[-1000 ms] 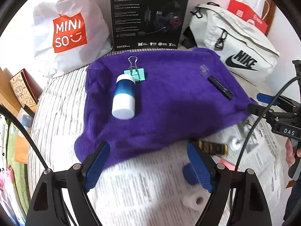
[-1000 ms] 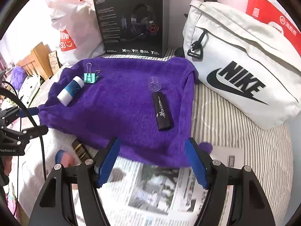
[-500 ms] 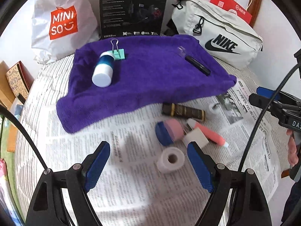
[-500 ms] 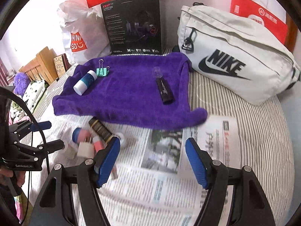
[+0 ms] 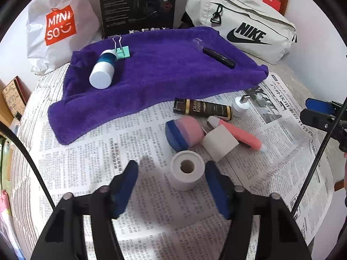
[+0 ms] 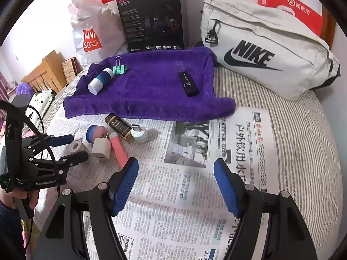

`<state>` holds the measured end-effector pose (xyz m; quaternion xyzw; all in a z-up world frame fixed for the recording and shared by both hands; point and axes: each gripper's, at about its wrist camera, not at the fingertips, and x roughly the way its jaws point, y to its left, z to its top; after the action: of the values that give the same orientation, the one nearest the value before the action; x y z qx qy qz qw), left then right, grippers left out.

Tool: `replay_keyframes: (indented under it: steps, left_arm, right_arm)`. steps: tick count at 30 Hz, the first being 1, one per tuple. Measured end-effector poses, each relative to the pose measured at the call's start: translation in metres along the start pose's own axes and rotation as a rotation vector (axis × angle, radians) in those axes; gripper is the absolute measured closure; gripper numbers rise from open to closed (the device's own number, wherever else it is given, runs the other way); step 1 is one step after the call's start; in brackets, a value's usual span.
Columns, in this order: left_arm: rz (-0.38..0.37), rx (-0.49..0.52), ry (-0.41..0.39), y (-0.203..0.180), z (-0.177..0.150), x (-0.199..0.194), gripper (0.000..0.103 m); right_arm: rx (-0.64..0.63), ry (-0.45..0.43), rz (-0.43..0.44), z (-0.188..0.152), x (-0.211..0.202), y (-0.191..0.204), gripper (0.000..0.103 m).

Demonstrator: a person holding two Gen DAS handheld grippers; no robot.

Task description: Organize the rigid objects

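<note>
A purple towel [image 5: 164, 71] holds a white-and-blue bottle [image 5: 103, 69], a green binder clip [image 5: 122, 51], a black stick [image 5: 219, 57] and a clear cap [image 5: 198, 43]. On the newspaper [image 5: 86, 156] lie a white tape roll [image 5: 187, 170], a blue-pink sponge [image 5: 183, 132], a white charger [image 5: 220, 144], a pink tube [image 5: 240, 135], a black-gold tube [image 5: 201, 108] and a white USB plug [image 5: 240, 106]. My left gripper [image 5: 171, 186] is open, its jaws on either side of the tape roll. My right gripper [image 6: 175, 186] is open and empty over the newspaper [image 6: 195, 195].
A white Nike bag [image 6: 266, 47], a black headset box [image 6: 154, 19] and a Miniso bag [image 6: 95, 30] line the back. Red bags [image 6: 290, 6] stand behind. The striped bed [image 6: 303, 130] drops off at the left, where wooden furniture [image 6: 43, 73] stands.
Both grippers have pulled back from the towel toward the near side. The left gripper has come down over the newspaper, and the tape roll now sits between its jaws.
</note>
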<state>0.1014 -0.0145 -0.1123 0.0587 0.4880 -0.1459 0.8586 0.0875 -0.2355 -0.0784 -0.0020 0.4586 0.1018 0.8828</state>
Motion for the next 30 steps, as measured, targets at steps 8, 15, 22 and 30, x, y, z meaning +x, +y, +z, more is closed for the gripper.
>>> replay_keyframes:
  steps: [8, 15, 22, 30]
  left_arm:
    - [-0.020, 0.025, 0.001, -0.005, -0.001, 0.005, 0.058]
    - [-0.037, 0.044, -0.008, -0.006, 0.001, 0.006, 0.076]
    - [-0.004, 0.039, -0.008, 0.006, -0.001, -0.001, 0.076]
    - [0.016, 0.009, -0.010, 0.029, -0.006, -0.008, 0.076]
  right_arm:
    - [0.004, 0.008, 0.005, -0.002, 0.002, -0.004, 0.032]
    - [0.016, 0.016, 0.033, -0.006, 0.011, -0.005, 0.032]
    - [-0.014, 0.012, 0.063, 0.004, 0.032, 0.012, 0.032]
    - [-0.055, -0.011, 0.102, 0.018, 0.057, 0.028, 0.033]
